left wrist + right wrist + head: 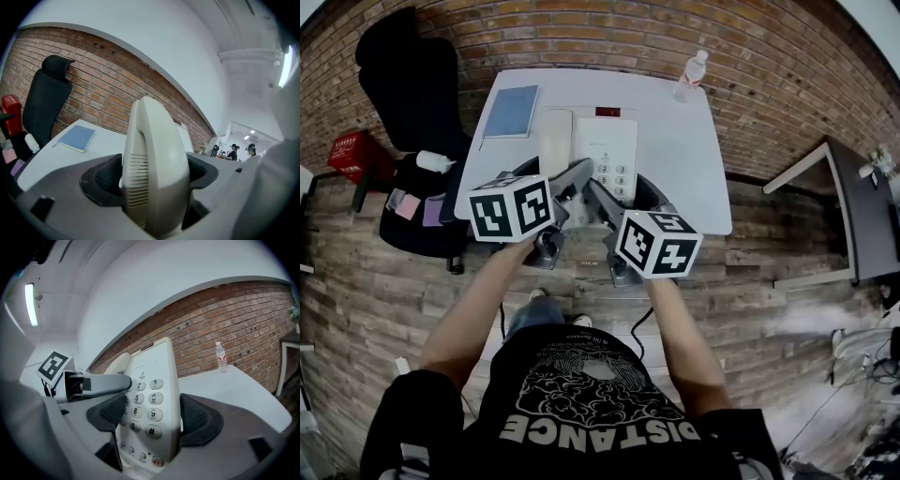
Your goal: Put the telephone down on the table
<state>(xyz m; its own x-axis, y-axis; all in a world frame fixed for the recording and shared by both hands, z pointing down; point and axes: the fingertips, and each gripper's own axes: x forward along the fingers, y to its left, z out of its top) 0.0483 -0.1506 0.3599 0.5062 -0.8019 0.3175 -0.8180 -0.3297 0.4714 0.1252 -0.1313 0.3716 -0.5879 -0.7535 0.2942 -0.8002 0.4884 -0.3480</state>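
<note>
The left gripper (pixel 574 175) was clamped on the handset (pixel 157 168). The right gripper (pixel 602 195) pinched the telephone (pixel 151 394) across its keypad body, above the worktop (pixel 684 155) stretching ahead of both.

One camera overhead, two down at the jaws.
Head view stares steeply down; both gripper views sit close on the telephone (pixel 152 380), facing the brick wall (pixel 93 91).

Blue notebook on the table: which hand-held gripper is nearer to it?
Left. The left hand-held gripper clamps the handset side of the telephone, just below-right of the blue notebook in the head view. The right hand-held gripper clamps the keypad side, farther right.
</note>
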